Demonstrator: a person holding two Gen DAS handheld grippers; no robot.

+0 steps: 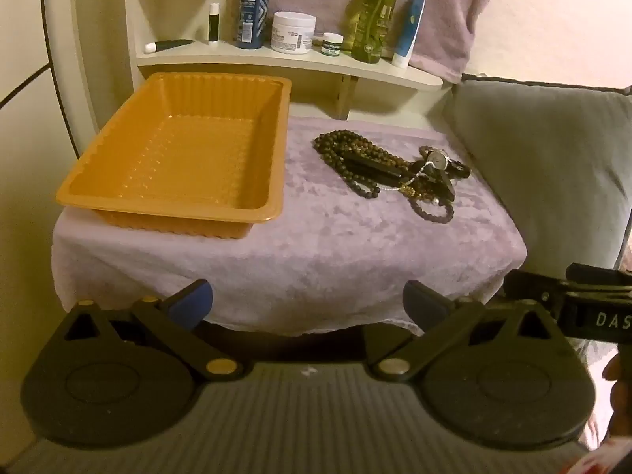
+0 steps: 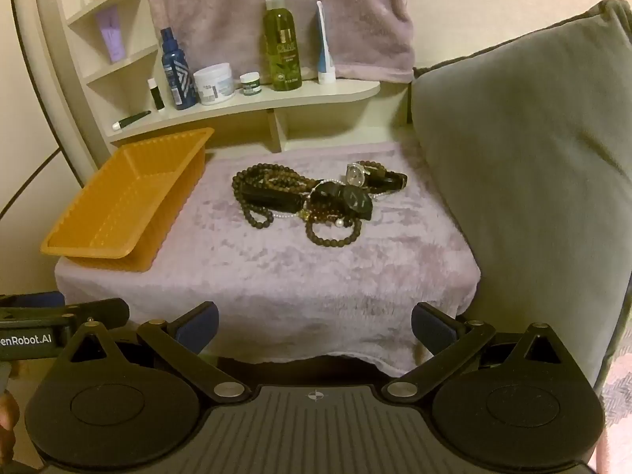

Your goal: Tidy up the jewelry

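Note:
A tangled heap of jewelry [image 1: 391,170] [image 2: 312,197] lies on a lilac towel [image 1: 316,252] [image 2: 276,272]: dark bead necklaces, bead bracelets, a thin pearl strand and watches, one with a silver face [image 2: 355,175]. An orange ribbed plastic tray [image 1: 118,193] [image 2: 79,245] stands to its left, with nothing in it. My left gripper [image 1: 308,304] hangs open short of the towel's near edge, nothing between its blue pads. My right gripper [image 2: 314,326] is likewise open and back from the heap. Each gripper's side shows at the edge of the other's view.
Behind the towel a cream shelf [image 2: 347,91] carries a blue bottle [image 1: 252,8], a white jar [image 1: 293,32], a small jar [image 2: 249,83], a green spray bottle [image 2: 282,43] and a tube [image 2: 324,43]. A grey cushion [image 2: 525,166] flanks the right side.

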